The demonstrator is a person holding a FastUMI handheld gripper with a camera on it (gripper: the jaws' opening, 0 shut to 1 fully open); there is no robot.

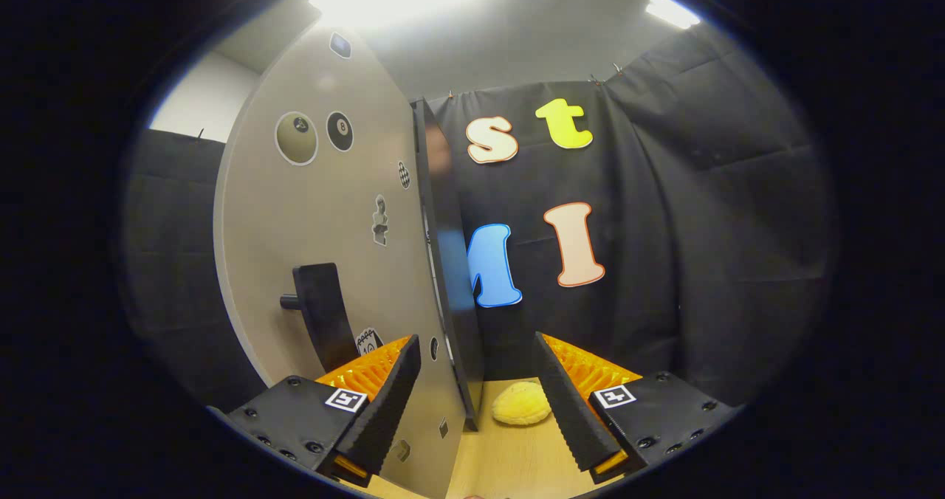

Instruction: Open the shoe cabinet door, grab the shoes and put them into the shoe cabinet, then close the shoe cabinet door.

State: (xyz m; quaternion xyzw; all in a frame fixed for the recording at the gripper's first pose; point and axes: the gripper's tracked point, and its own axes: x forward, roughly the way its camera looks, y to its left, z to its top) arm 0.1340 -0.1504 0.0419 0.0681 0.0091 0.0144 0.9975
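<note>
A tall, pale beige cabinet door with a flat matte face is seen standing swung open, its dark front edge turned toward the camera. Several small stickers are spread over its face: two round ball-shaped ones near the top, a small chequered one, a grey figure-shaped one lower down, and a partly hidden one near the bottom. A black, curved bar handle is mounted on the lower part of the door, held off the panel by a short peg.

The fingers are held wide apart and nothing is gripped between them. The left finger is seen in front of the door's lower face, just below and to the right of the handle, while the door's dark edge falls in the gap between the two fingers. Whether the left finger touches the panel cannot be told.

A light wooden counter is seen between the fingers. On it, just beyond the door's edge and close to the right finger, a soft, fuzzy yellow slipper-like shoe is lying. The draped black booth wall rises behind it.
</note>
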